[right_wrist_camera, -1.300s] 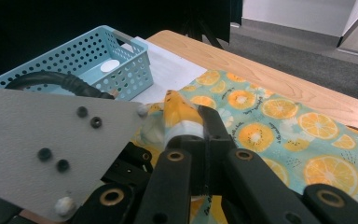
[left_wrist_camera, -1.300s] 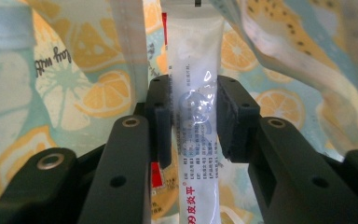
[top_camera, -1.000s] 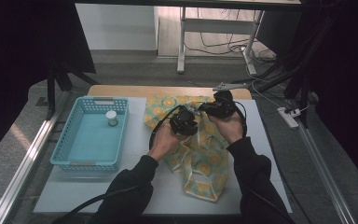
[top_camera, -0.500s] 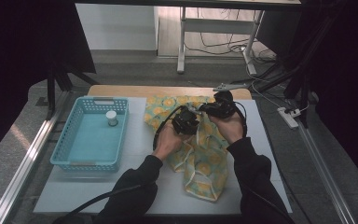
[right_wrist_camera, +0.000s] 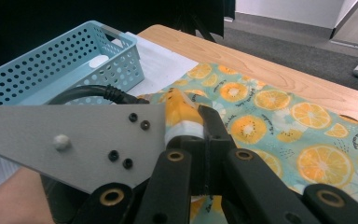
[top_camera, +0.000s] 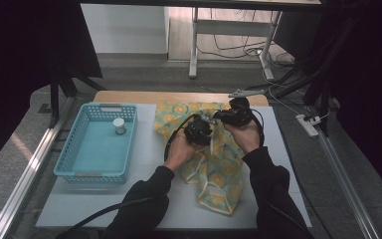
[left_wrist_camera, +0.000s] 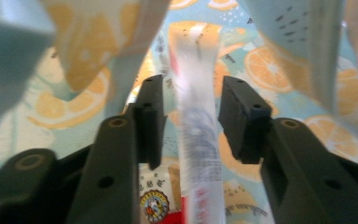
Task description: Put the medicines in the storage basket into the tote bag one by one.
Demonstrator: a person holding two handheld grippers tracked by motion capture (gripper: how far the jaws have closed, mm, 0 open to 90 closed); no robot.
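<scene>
Your left gripper [left_wrist_camera: 191, 107] has just been opening its fingers, and a slim white packet with red print [left_wrist_camera: 198, 135] stands upright between them. It is blurred, with a clear gap to the finger on one side and little or none on the other, so the pads seem no longer to press on it. I judge this to be the release of the packet into the fruit-print bag [top_camera: 214, 174]: orange-slice fabric hangs above and spreads behind the packet on every side, so the left fingers are inside the bag's mouth. In the high view, your left gripper [top_camera: 199, 130] sits at the upper middle of the bag. Your right gripper [top_camera: 234, 112] is just beside it at the bag's far edge. Those right fingers [right_wrist_camera: 204, 121] are closed together, clamped on the bag's white-hemmed rim and holding it up, which keeps the mouth open. The bag lies on the worktop [top_camera: 144, 199], its lower end trailing towards you. A blue basket [top_camera: 87, 159] sits well to the left of the bag, with a small white cup [top_camera: 119, 125] inside. The packet probably drops free once the left fingers part a little more.
</scene>
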